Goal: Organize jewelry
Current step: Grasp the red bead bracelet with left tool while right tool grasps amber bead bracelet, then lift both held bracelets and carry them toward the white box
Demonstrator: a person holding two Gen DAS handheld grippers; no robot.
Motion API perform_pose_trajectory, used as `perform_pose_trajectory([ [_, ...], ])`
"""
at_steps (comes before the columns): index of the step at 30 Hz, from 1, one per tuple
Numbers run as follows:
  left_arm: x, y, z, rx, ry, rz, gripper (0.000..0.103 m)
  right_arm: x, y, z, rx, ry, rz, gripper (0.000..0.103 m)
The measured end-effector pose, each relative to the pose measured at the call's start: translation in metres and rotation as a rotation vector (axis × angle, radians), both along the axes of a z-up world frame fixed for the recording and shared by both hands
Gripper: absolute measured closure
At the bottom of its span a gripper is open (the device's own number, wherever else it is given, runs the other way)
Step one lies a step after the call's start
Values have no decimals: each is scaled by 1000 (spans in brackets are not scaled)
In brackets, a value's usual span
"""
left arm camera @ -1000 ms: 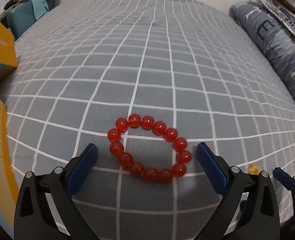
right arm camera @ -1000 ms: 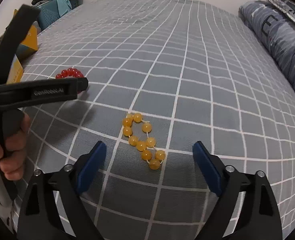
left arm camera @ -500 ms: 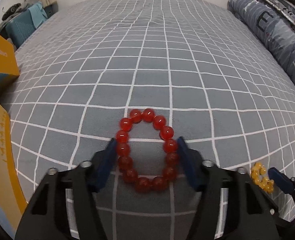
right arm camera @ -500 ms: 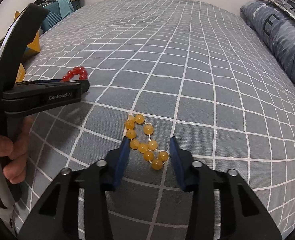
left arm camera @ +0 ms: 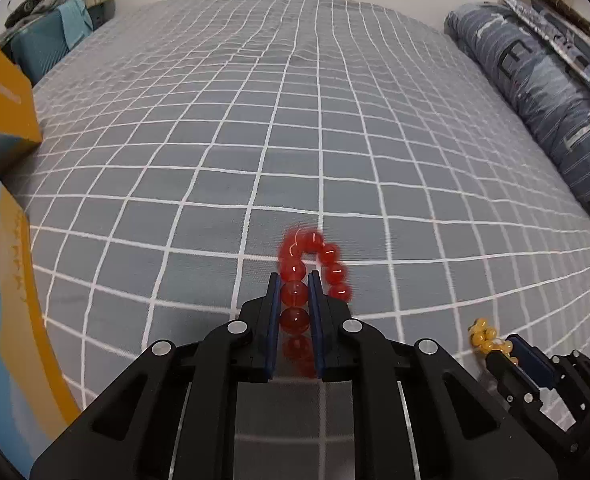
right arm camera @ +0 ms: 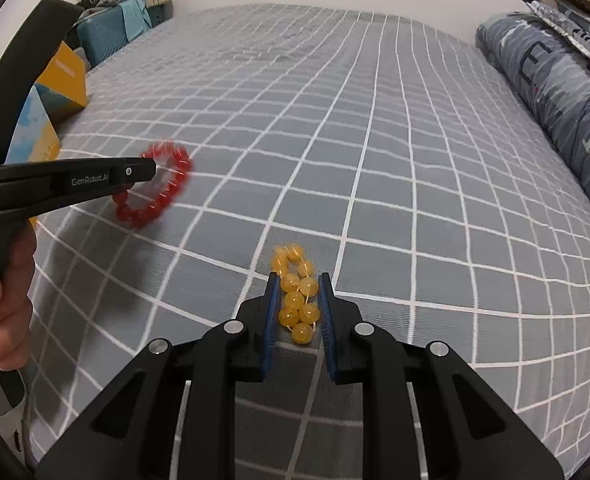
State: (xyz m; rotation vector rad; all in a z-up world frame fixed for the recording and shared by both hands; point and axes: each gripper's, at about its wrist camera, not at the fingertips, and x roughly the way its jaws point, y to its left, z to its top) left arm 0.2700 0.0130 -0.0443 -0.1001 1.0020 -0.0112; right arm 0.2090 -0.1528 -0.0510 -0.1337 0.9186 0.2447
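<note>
My left gripper (left arm camera: 294, 280) is shut on a red bead bracelet (left arm camera: 295, 294); its loop hangs blurred past the fingertips, lifted above the bed. In the right wrist view the left gripper (right arm camera: 147, 170) shows from the side with the red bracelet (right arm camera: 163, 196) dangling from it. My right gripper (right arm camera: 297, 280) is shut on a yellow bead bracelet (right arm camera: 297, 300), bunched between the blue pads. The right gripper (left arm camera: 513, 346) and the yellow bracelet (left arm camera: 485, 336) also show at the lower right of the left wrist view.
A grey checked bedsheet (left arm camera: 295, 120) covers the bed. A blue striped rolled duvet (left arm camera: 543, 92) lies along the right edge. Yellow and blue boxes (left arm camera: 3, 112) stand at the left, also seen in the right wrist view (right arm camera: 61, 80). A teal case (right arm camera: 107, 34) stands beyond the bed.
Both grippers went from wide open to shut, the left on the red bracelet, the right on the yellow one. The red bracelet has come up off the sheet and swings.
</note>
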Motion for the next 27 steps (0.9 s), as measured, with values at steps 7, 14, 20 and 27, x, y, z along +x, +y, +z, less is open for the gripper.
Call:
perform_pose_trajectory([
  [7, -22, -2, 18, 15, -18, -5, 90, -17, -8, 25, 26, -43, -19, 85],
  [14, -45, -2, 39, 20, -47, -5, 90, -31, -13, 48, 40, -81, -41, 85],
  [20, -65, -4, 58, 27, -76, -10, 90, -40, -15, 62, 49, -99, -50, 85],
  [27, -85, 1, 75, 26, -101, -10, 90, -49, -10, 75, 45, -120, -45, 85],
])
